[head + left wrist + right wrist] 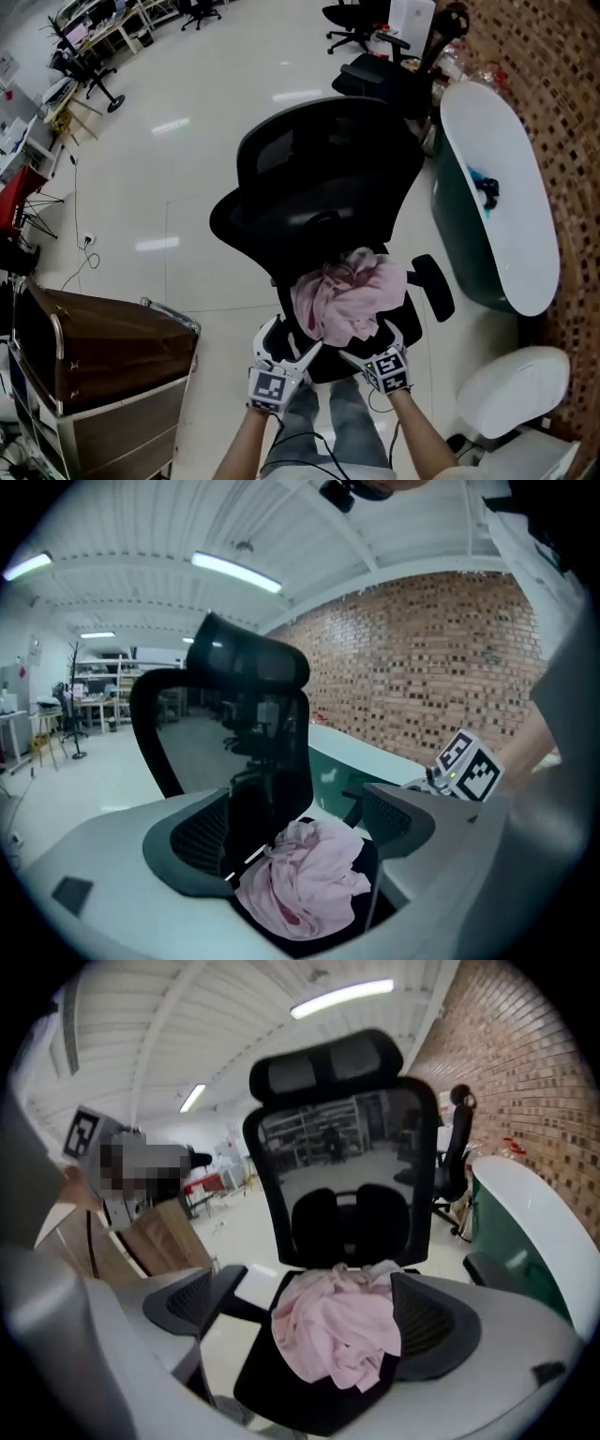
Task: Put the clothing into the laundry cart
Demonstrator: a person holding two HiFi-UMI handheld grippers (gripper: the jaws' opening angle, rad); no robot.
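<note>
Pink clothing (349, 295) is lying crumpled on black chair (319, 178) seat. L gripper (298, 342) & R gripper (373, 342) are flanking it, fingers standing spread w/ cloth between, not pinching. Off left, laundry cart (103, 366) is standing well apart.

We see a bright, evenly lit room under ceiling tube lights (234, 571), whose glare streaks the glossy floor (169, 127). The black chair (319, 187) swallows detail. Both gripper views bow strongly, with dark rounded corners, and their nearest foreground is soft.
</note>
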